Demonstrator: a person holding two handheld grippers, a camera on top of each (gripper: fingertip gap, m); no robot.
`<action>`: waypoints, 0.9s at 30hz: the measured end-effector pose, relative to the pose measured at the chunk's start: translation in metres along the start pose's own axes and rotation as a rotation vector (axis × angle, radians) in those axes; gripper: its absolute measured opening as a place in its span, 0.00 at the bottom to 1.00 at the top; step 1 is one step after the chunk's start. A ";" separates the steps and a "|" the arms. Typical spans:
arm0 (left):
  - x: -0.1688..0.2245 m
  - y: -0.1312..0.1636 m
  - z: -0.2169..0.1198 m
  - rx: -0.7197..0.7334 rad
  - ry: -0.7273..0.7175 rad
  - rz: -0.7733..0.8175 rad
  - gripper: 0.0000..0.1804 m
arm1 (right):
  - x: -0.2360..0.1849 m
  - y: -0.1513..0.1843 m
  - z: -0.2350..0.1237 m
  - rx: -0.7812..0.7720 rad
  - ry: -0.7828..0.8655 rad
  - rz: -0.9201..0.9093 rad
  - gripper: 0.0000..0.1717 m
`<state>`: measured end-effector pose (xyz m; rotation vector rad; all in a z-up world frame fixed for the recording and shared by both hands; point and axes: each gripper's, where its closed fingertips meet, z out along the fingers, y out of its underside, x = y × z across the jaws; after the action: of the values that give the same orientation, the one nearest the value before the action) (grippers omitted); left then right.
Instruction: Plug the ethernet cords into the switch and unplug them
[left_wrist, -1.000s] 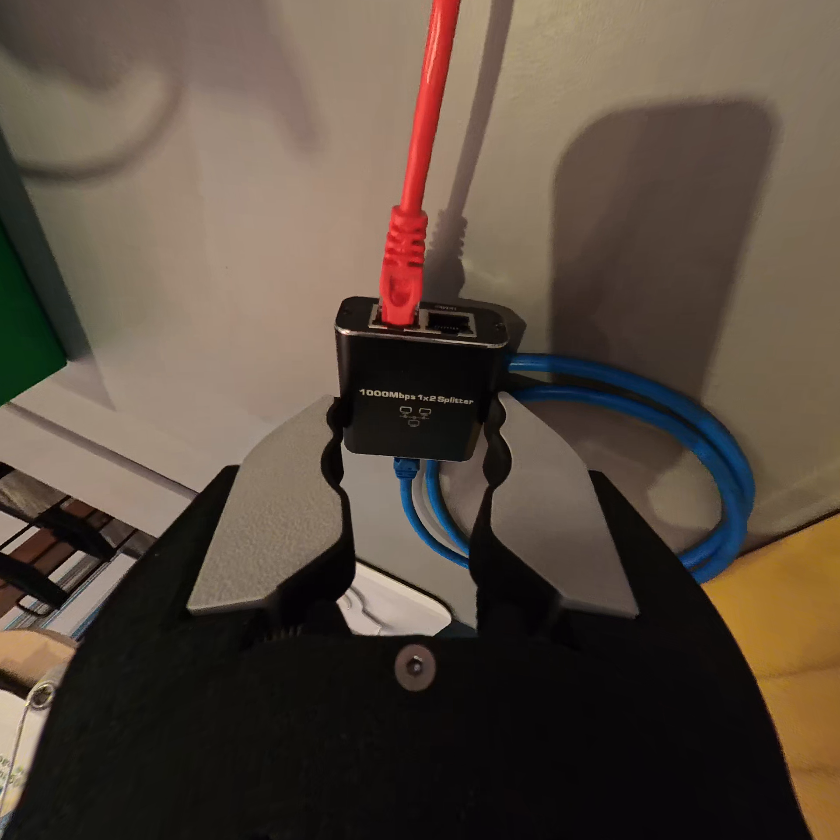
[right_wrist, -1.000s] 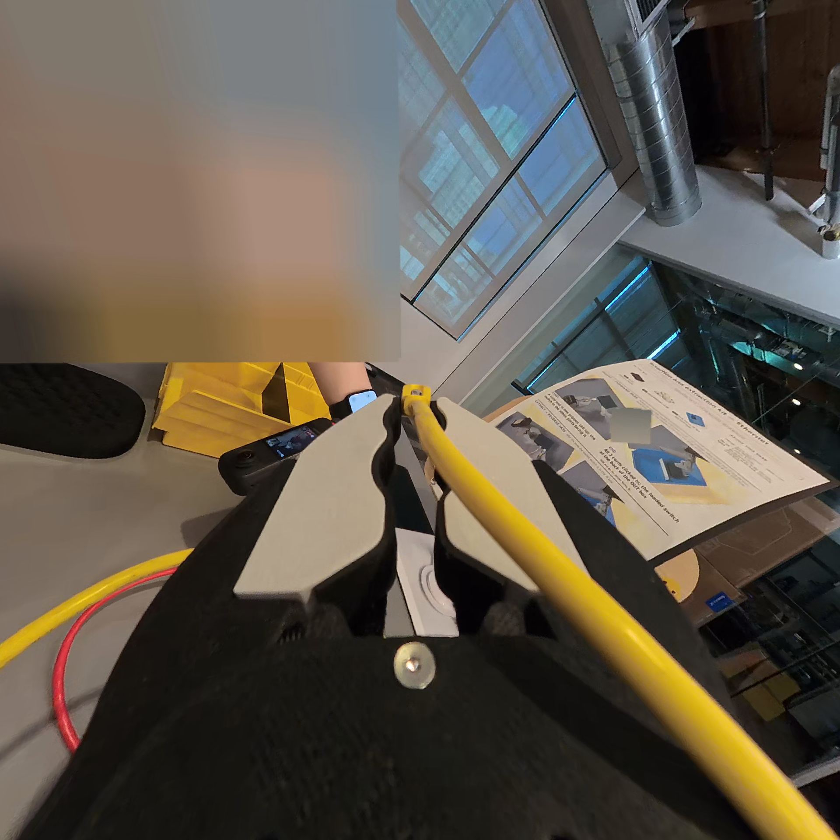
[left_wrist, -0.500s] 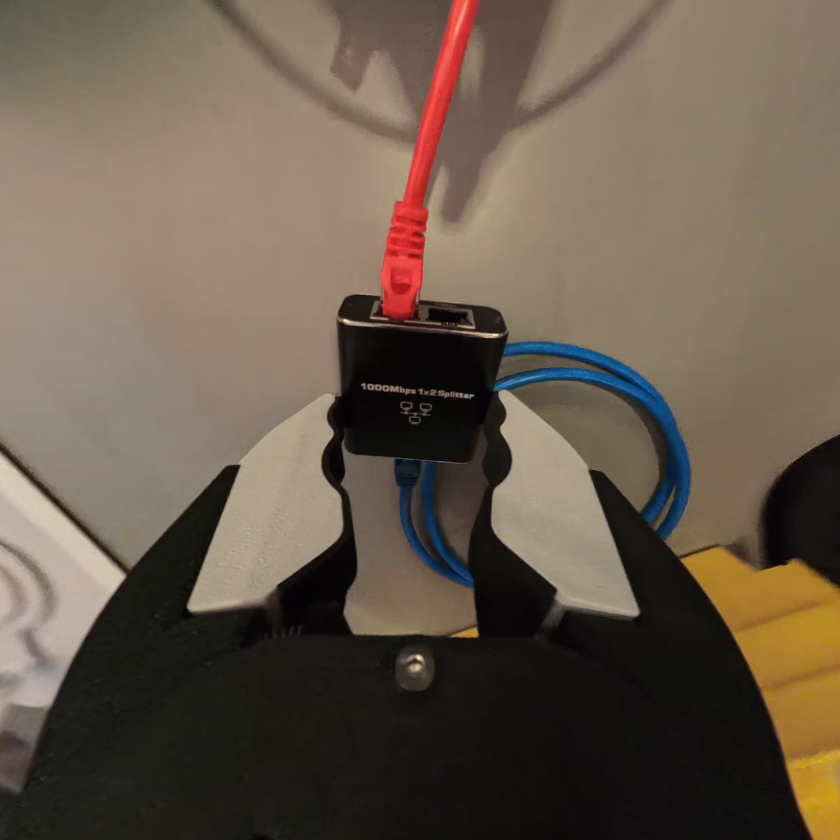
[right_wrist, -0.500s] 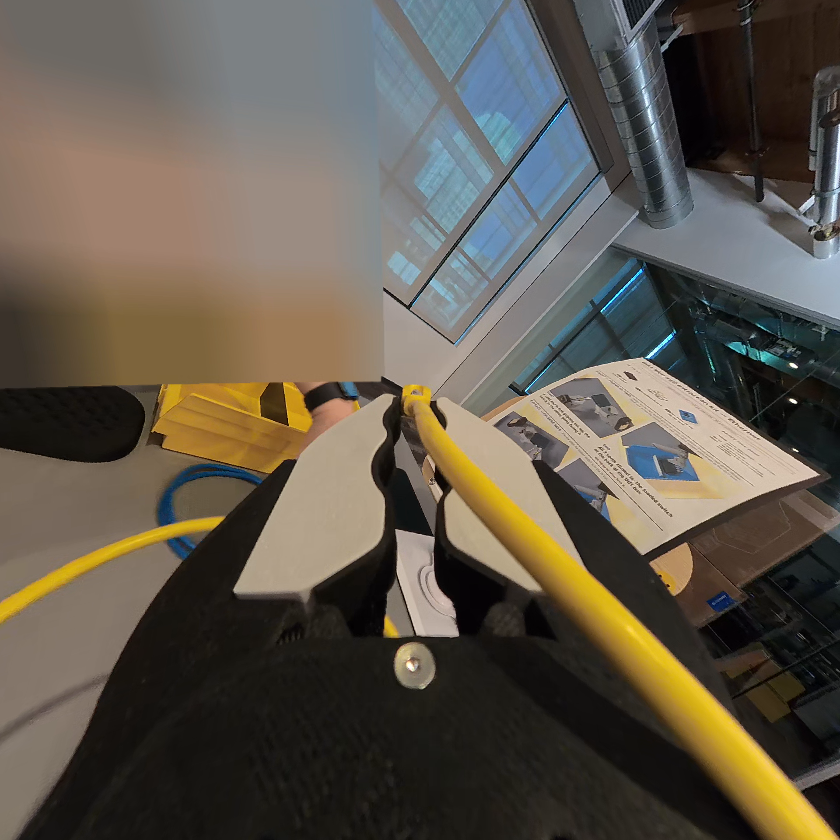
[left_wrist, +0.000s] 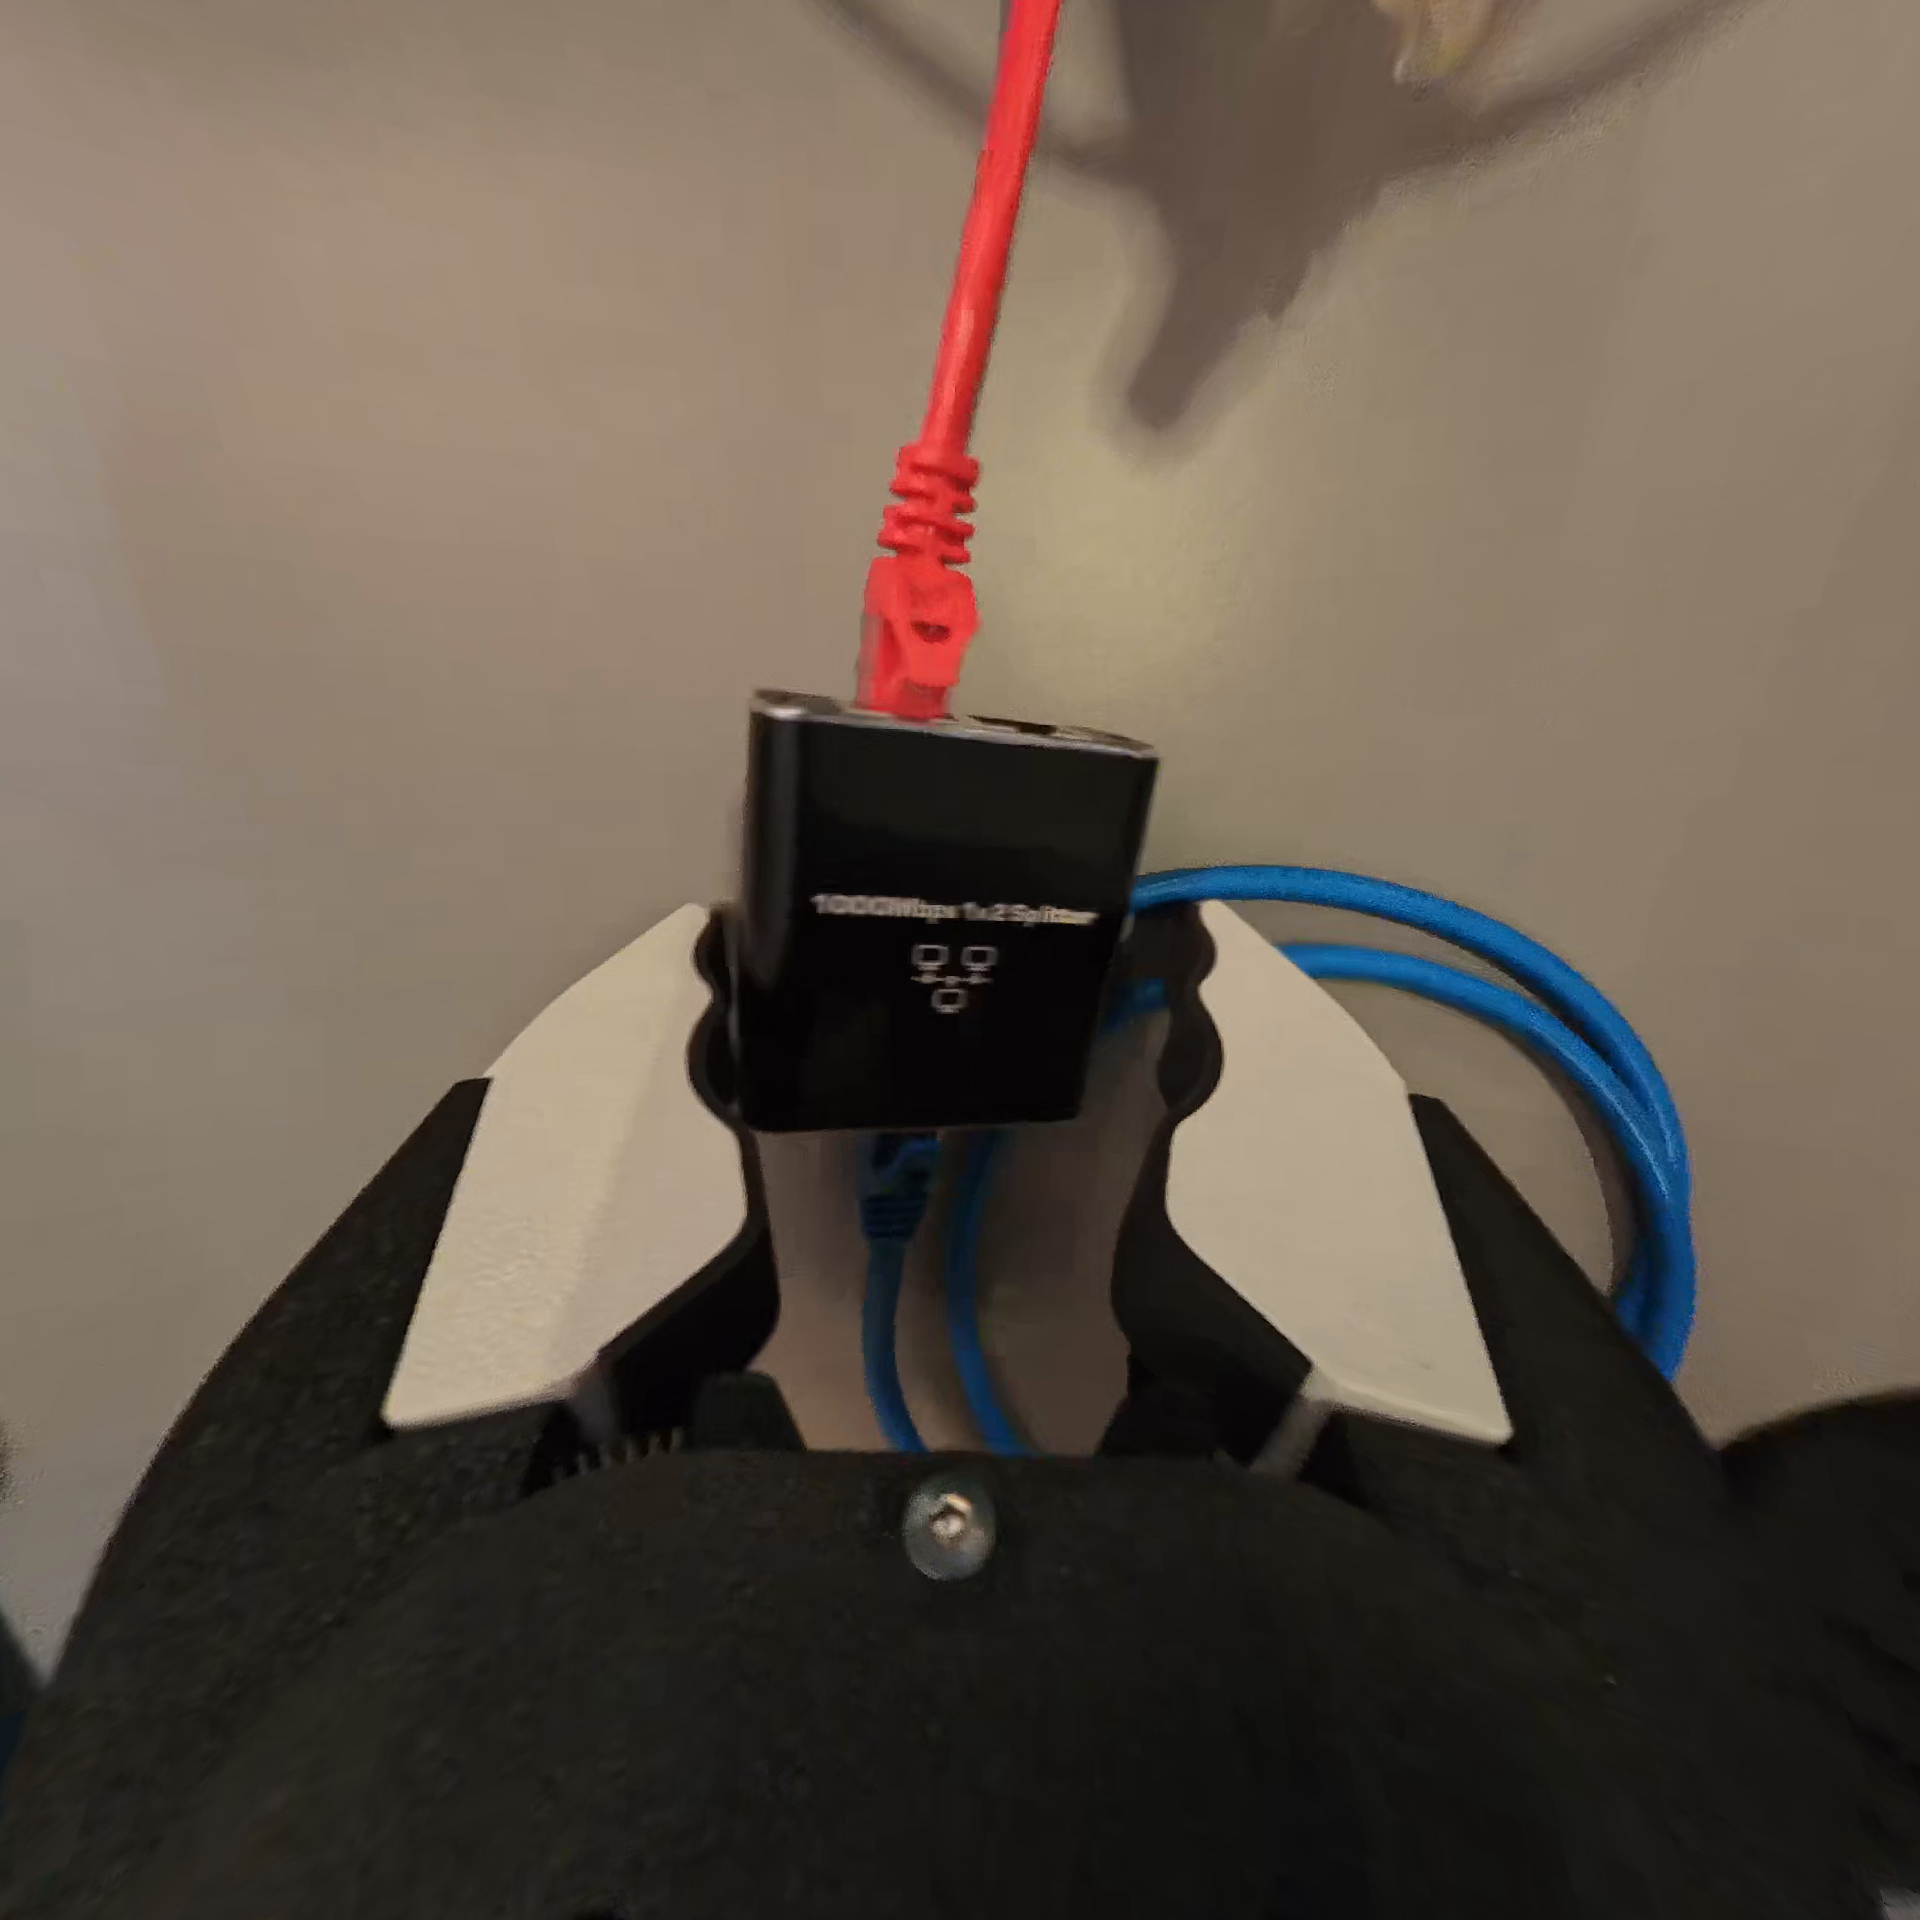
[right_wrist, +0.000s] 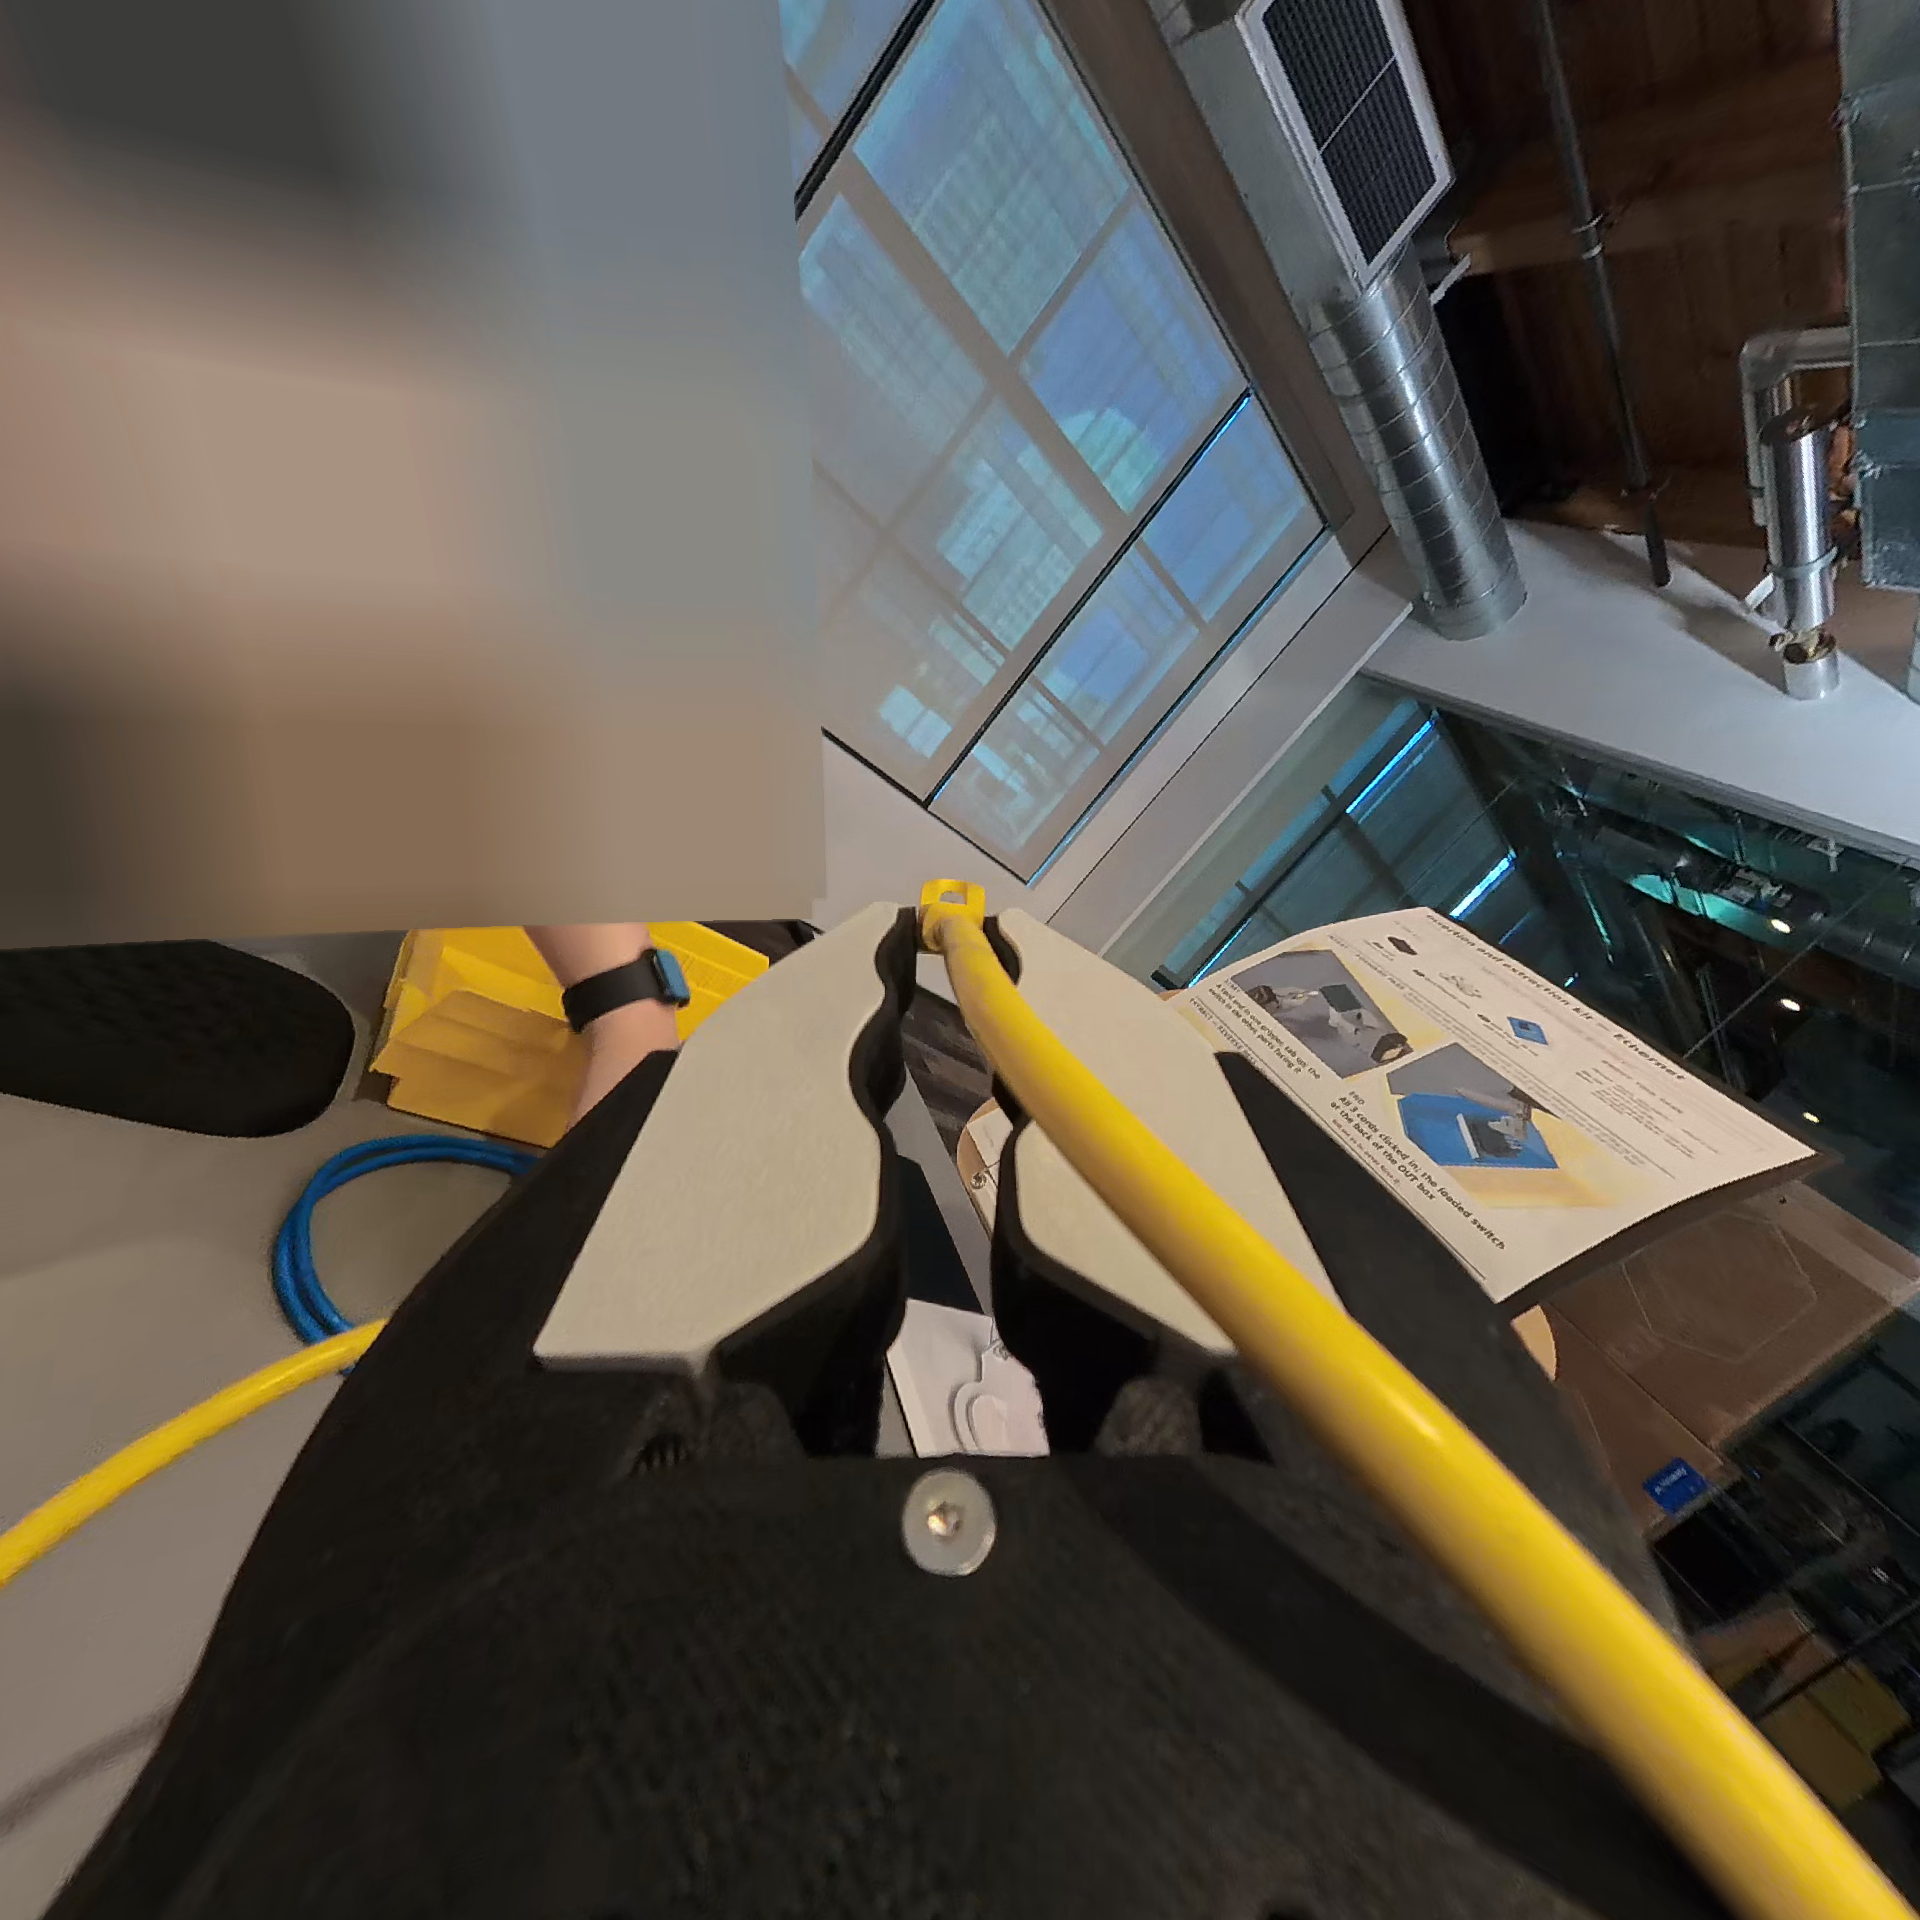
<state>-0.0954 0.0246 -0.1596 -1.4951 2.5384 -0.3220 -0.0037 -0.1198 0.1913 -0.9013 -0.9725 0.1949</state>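
Seen along the left hand-held gripper (left_wrist: 940, 997), the jaws stand wide with the black switch (left_wrist: 935, 914) between them: its left side lies against the left pad (left_wrist: 717, 997), while a gap with blue cord showing through separates its right side from the right pad (left_wrist: 1179, 997), so nothing is clamped. A red ethernet cord (left_wrist: 966, 343) is plugged into the switch's far face and runs off toward 12 o'clock. A blue ethernet cord (left_wrist: 1558, 1039) loops on the grey bench (left_wrist: 364, 520) from 6 round to 3 o'clock.

The right hand-held gripper (right_wrist: 951, 925) is nearly closed, both pads pressed on the plug end of a yellow ethernet cord (right_wrist: 1195, 1226), which trails back toward 5 o'clock. Beyond, at 9 o'clock, lie yellow bins (right_wrist: 468, 1018) and a person's wrist with a black watch (right_wrist: 623, 987); at 3 o'clock, a printed instruction sheet (right_wrist: 1507, 1091).
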 end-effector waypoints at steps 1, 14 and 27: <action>0.001 -0.002 0.001 0.021 0.004 -0.005 0.42 | 0.001 -0.001 -0.001 0.006 0.003 0.000 0.07; -0.012 -0.007 -0.012 0.030 -0.340 0.239 0.35 | 0.009 -0.004 -0.014 0.042 0.030 0.017 0.07; -0.017 -0.006 -0.014 -0.072 -0.283 0.173 0.35 | 0.011 -0.003 -0.017 0.042 0.035 0.024 0.07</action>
<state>-0.0857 0.0376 -0.1439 -1.2314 2.4489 0.0061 0.0152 -0.1256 0.1961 -0.8752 -0.9222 0.2184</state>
